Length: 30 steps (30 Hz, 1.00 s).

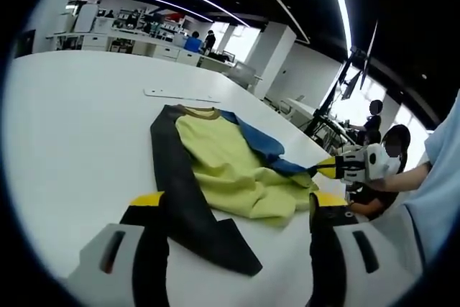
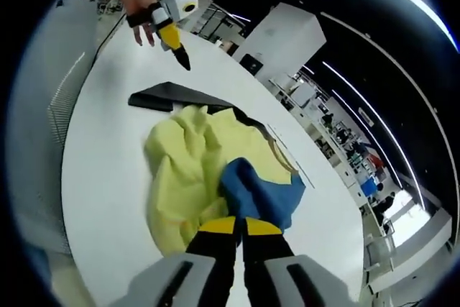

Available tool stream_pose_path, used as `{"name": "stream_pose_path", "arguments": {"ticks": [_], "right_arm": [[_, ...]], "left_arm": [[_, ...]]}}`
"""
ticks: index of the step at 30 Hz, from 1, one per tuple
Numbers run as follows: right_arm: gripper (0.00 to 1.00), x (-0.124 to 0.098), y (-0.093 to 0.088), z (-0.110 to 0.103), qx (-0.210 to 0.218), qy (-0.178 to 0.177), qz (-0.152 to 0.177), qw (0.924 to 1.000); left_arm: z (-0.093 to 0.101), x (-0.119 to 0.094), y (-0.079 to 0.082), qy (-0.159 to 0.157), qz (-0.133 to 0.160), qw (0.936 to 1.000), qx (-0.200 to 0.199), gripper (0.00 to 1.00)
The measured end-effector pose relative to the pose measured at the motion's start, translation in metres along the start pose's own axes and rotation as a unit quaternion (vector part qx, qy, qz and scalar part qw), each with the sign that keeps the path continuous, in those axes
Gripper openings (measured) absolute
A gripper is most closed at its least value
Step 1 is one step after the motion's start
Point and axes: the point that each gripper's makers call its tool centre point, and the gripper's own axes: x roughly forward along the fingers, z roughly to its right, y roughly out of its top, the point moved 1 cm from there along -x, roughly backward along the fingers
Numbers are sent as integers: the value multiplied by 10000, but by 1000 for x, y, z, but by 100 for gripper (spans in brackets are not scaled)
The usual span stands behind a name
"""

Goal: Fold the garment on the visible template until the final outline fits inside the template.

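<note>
One garment (image 1: pixel 215 170) lies on the worktop (image 1: pixel 79 127); right tongs (image 2: pixel 241 226) pinch its blue sleeve (image 2: pixel 260 195), left tongs (image 1: pixel 237 203) gape.

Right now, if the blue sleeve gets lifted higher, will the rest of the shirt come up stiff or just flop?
Probably flop: the shirt already lies in soft wrinkles and bunched folds. It looks thin and light, so the right gripper, closed on the blue sleeve, would likely drag it across the smooth white table. The dark sleeve would likely trail last.
</note>
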Motion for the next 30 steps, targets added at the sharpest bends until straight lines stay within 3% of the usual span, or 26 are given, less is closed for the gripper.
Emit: {"name": "stream_pose_path", "arguments": {"ticks": [4,9,12,14,17,21,25,30], "right_arm": [[0,-4,-2,8,595,71,70,9982],[0,-19,-8,46,1185,-184,160,9927],[0,-30,-15,78,1653,-388,164,9853],[0,-37,-22,99,2136,-478,172,9756],[0,-45,-34,129,2519,-623,139,9657],[0,-55,-59,160,3052,-804,-119,9488],[0,-59,-94,179,3012,-956,-541,9472],[0,-59,-133,194,3208,-1047,-1041,9356]], "left_arm": [[0,0,0,1,4,10000,-3,77],[0,0,1,1,5,10000,-6,76],[0,0,3,-1,29,10000,-16,76],[-1,1,4,2,26,10000,0,76],[-1,3,5,4,44,10000,6,76],[0,6,7,-18,62,10000,7,76],[0,8,7,-26,50,10000,2,76],[-1,11,8,-24,52,10000,-9,76]]}}
